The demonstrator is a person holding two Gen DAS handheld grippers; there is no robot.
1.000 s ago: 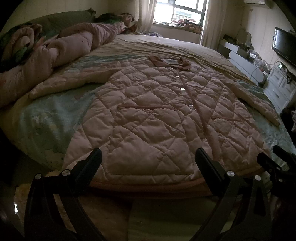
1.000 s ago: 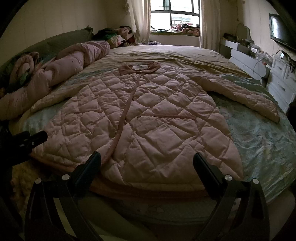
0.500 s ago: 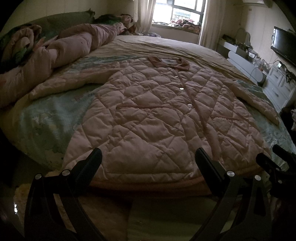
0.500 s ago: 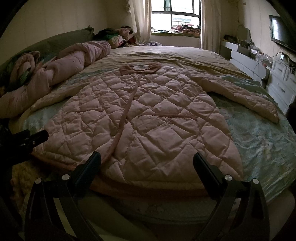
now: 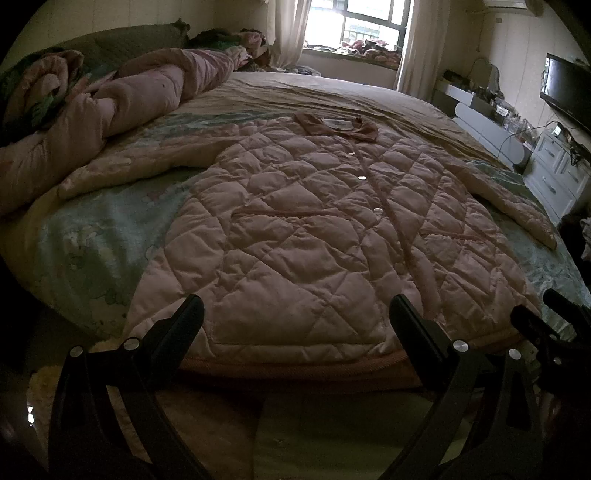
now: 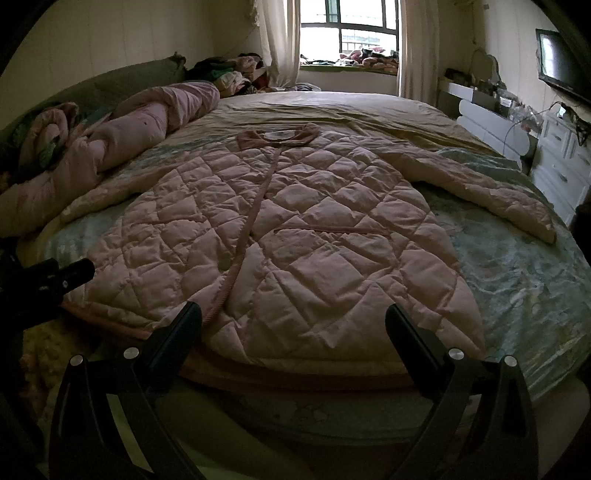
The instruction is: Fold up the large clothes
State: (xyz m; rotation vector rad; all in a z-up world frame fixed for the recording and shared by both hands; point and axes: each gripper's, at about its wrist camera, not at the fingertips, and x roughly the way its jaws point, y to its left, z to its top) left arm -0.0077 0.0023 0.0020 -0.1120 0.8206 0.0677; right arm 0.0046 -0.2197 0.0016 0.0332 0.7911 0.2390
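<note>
Left gripper [image 5: 293, 314]: fingers [image 5: 184, 317] spread wide, holding nothing; they hang just off the near edge of the bed, tips over the coat's hem on its left half.
Right gripper [image 6: 291, 319]: fingers [image 6: 402, 325] likewise wide apart and empty, at the same near edge, over the hem on the coat's right half. Its dark tips also show at the right border of the left wrist view, well clear of the cloth.
Quilted coat [image 5: 314, 236]: pale pink, diamond-stitched, laid flat and face up across the bed; hem along the near edge, collar [image 6: 279, 134] toward the far side. Front closed, small round buttons [image 5: 377, 210] down the placket. One sleeve lies out toward the left edge, the other [image 6: 498, 199] toward the right edge.
Bed [image 6: 517, 273]: pale green printed sheet under the coat, beige cover beyond the collar.
Rolled duvet [image 5: 122, 96]: pink, bunched along the bed's left edge, apart from the coat's body.
Room: window [image 6: 351, 26] with curtains past the far edge, heaped clothes on its sill; white drawers [image 5: 557, 173] and a dark screen [image 5: 569, 92] along the right wall. Light is dim.
</note>
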